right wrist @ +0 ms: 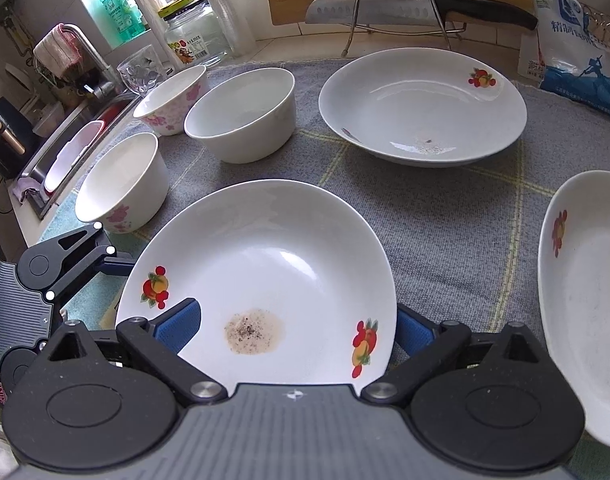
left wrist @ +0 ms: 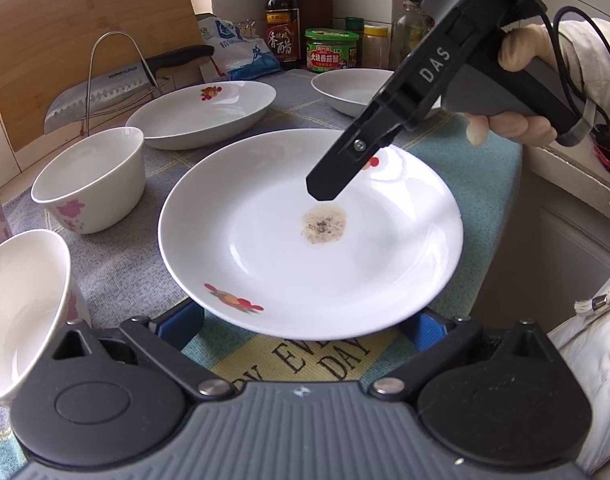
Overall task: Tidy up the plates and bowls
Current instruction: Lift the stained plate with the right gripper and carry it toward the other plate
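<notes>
Item: round white ceramic plate with red-and-orange fruit decals and a brown speckled residue patch (left wrist: 311,236), lying flat on the grey woven cloth-covered surface (right wrist: 445,216). All places below are given relative to this plate.

Left gripper (left wrist: 305,326): blue-padded fingers spread wide at the plate's near rim, one on each side, partly hidden beneath the rim; whether the pads touch it cannot be told.

Right gripper (right wrist: 295,326): jaws wide apart, one blue pad over the plate's inner slope, the other outside the rim; nothing clamped. Held above the plate by a gloved hand (left wrist: 517,120).

Behind the plate: a deep white dish with a fruit decal (left wrist: 203,114); a second white dish (left wrist: 351,90) behind and to the right.

Left of the plate: three white bowls with pink flower prints (right wrist: 241,114) (right wrist: 123,182) (right wrist: 173,100).

Further behind: steel knife on a wire rack (left wrist: 105,98), bamboo board (left wrist: 65,28), sauce bottle (left wrist: 283,20).
</notes>
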The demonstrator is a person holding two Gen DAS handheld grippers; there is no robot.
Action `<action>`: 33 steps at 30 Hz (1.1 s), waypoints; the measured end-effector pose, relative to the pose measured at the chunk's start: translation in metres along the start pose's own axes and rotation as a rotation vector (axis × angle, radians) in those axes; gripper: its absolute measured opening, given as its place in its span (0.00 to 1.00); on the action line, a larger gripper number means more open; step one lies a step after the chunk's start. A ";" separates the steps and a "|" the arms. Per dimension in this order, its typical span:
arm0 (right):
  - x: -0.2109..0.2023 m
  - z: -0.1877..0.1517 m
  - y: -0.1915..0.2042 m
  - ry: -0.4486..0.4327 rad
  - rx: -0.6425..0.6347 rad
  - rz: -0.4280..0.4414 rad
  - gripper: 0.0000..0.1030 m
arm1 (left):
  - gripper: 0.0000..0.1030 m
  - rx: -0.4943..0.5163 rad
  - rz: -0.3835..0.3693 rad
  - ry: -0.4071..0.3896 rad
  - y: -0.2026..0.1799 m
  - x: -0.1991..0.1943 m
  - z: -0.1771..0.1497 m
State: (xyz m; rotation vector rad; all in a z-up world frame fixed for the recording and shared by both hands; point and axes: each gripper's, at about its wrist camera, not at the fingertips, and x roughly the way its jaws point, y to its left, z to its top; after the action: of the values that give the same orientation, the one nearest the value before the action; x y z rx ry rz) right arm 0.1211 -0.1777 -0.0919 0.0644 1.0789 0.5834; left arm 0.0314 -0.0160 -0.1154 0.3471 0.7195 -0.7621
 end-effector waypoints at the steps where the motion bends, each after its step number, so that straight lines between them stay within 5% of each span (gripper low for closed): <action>1: 0.001 0.001 -0.001 0.005 0.000 0.005 0.96 | 1.00 0.002 -0.002 0.001 0.000 0.000 0.000; 33: 0.006 0.018 -0.017 0.083 0.072 0.117 0.92 | 0.99 0.057 -0.033 0.032 0.001 0.003 0.007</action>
State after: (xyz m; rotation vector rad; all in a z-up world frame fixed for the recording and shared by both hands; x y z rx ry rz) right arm 0.1456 -0.1852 -0.0935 0.1689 1.1823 0.6571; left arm 0.0371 -0.0204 -0.1120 0.4009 0.7362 -0.8108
